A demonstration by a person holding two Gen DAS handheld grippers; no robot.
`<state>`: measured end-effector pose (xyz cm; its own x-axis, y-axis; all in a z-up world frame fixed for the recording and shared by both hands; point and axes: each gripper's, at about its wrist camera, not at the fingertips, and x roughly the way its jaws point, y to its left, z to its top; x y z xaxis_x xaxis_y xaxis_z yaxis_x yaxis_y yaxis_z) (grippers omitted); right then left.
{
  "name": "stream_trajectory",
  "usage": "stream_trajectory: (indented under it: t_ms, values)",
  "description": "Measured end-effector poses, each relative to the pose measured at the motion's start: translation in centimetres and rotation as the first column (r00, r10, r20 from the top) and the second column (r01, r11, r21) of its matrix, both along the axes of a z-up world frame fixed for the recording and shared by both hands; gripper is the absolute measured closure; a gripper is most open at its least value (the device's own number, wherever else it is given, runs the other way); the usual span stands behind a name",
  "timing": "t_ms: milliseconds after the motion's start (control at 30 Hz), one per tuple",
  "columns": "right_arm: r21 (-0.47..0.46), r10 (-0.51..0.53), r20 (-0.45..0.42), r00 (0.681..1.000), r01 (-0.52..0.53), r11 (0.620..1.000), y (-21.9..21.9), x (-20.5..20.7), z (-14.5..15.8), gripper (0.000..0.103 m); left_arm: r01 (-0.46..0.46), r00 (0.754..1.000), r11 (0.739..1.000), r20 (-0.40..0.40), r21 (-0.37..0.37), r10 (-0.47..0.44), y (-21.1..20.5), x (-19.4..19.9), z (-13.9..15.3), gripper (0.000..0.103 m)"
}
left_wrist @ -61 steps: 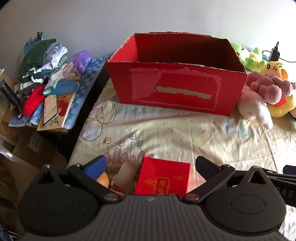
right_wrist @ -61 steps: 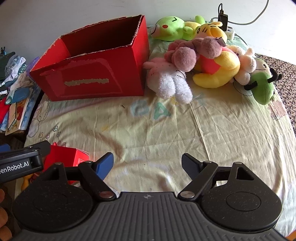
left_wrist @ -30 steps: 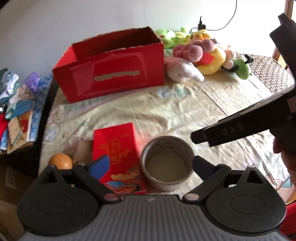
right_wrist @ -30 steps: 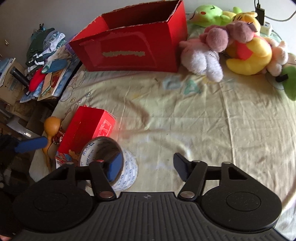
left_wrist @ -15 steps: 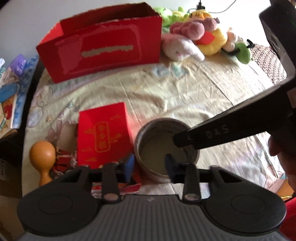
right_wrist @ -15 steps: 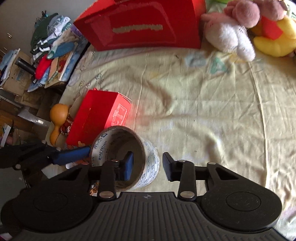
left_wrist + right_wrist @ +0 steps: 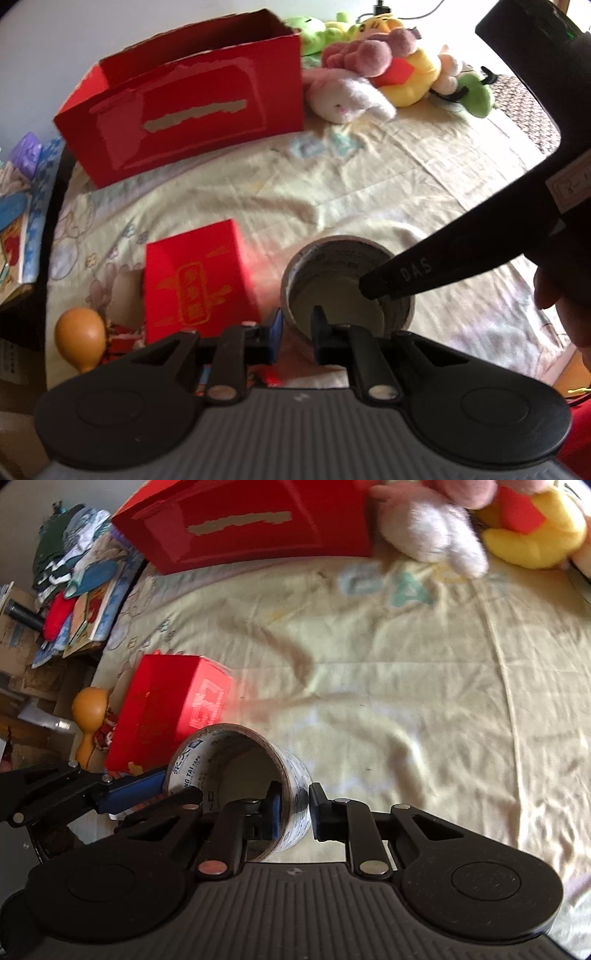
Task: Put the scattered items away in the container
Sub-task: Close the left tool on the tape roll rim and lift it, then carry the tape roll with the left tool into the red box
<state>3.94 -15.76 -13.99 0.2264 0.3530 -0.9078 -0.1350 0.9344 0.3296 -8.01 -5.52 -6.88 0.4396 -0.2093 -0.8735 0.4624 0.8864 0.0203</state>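
Left wrist view: the left gripper (image 7: 297, 332) is clenched on the near wall of the tape roll (image 7: 347, 254), one finger inside, one outside. The right gripper (image 7: 293, 812) is clamped on the roll's opposite wall. Just left of the roll lies a small red box (image 7: 195, 280); well beyond the roll stands the red container (image 7: 192, 110), with plush toys (image 7: 373, 77) beside it
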Motion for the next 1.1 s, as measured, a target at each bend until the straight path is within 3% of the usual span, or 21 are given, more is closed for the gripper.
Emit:
stream_trajectory:
  t_ms: [167, 333, 567, 700, 833, 933, 1100]
  values:
    - [-0.008, -0.065, 0.004, 0.998, 0.065, 0.998, -2.1, -0.1, 1.0, 0.088, 0.032, 0.999, 0.998, 0.024, -0.055, -0.03, -1.9, 1.2, 1.6, 0.093]
    - [0.004, -0.133, 0.103, 0.986, 0.134, 0.991, -4.1, 1.4, 5.1, 0.089, 0.075, 0.99, 0.993, 0.124, -0.092, -0.063, -3.5, 3.3, 5.6, 0.093]
    - [0.009, -0.127, 0.309, 0.943, 0.131, 0.991, -3.5, 7.8, 11.6, 0.091, 0.081, 0.972, 0.991, 0.228, -0.111, -0.054, -2.8, 11.0, 12.1, 0.093]
    - [0.011, -0.135, 0.367, 0.92, 0.14, 0.99, -1.7, 13.2, 13.4, 0.091, 0.05, 0.969, 0.995, 0.246, -0.088, -0.027, -1.9, 16.6, 13.7, 0.093]
    - [0.003, -0.139, 0.36, 0.922, 0.148, 0.989, 0.4, 18.6, 13.0, 0.09, -0.003, 0.981, 0.995, 0.192, -0.103, 0.022, -0.1, 22.6, 12.8, 0.093]
    - [-0.02, -0.136, 0.361, 0.923, 0.153, 0.988, 2.1, 21.8, 11.6, 0.09, -0.042, 0.989, 0.986, 0.133, -0.16, 0.064, 1.6, 26.6, 11.2, 0.092]
    - [-0.05, -0.119, 0.263, 0.957, 0.137, 0.989, 4.9, 26.7, 7.8, 0.092, -0.115, 0.992, 0.983, 0.036, -0.141, 0.121, 3.8, 31.6, 6.9, 0.095]
